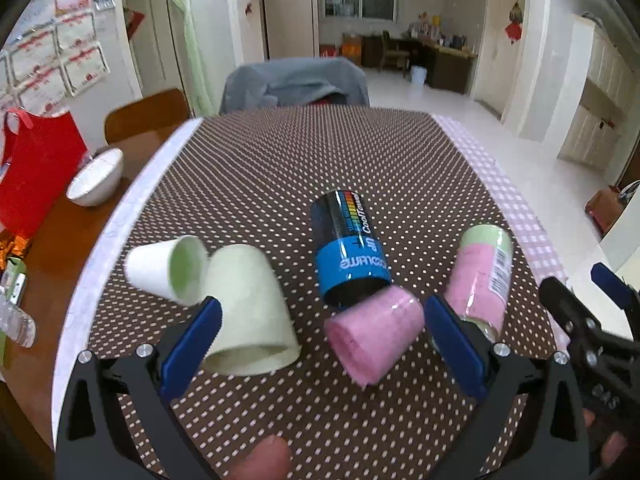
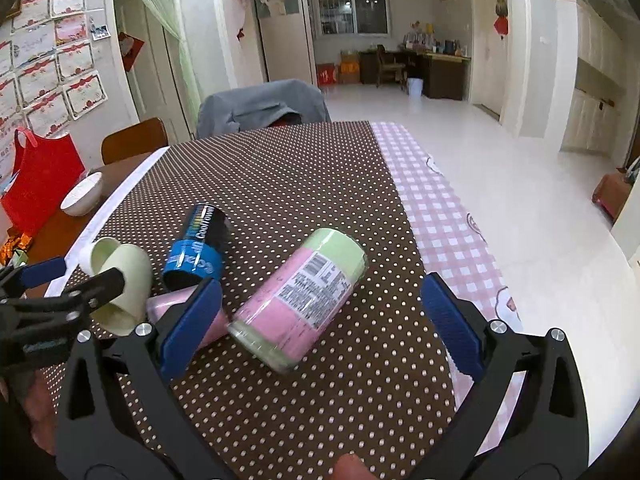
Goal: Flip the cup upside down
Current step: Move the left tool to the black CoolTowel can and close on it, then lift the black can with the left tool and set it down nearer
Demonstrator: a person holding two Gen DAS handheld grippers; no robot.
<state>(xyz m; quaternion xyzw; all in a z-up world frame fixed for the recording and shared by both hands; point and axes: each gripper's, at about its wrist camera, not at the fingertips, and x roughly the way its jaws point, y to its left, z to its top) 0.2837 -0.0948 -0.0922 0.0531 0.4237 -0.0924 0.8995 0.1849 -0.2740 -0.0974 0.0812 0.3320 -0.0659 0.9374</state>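
On the dotted table (image 1: 280, 168), a cream cup (image 1: 250, 308) lies on its side left of the blue can (image 1: 348, 252). Left tongs (image 1: 320, 344) and right tongs (image 2: 320, 324) both gape, holding nothing.

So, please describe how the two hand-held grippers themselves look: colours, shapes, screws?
Both the left hand-held gripper and the right hand-held gripper have black, triangular cut-out frames with silver round screws and flat blue fingers. No cables or markings show. Bare fingertips of the person appear at the lower edges; no sleeves are visible.
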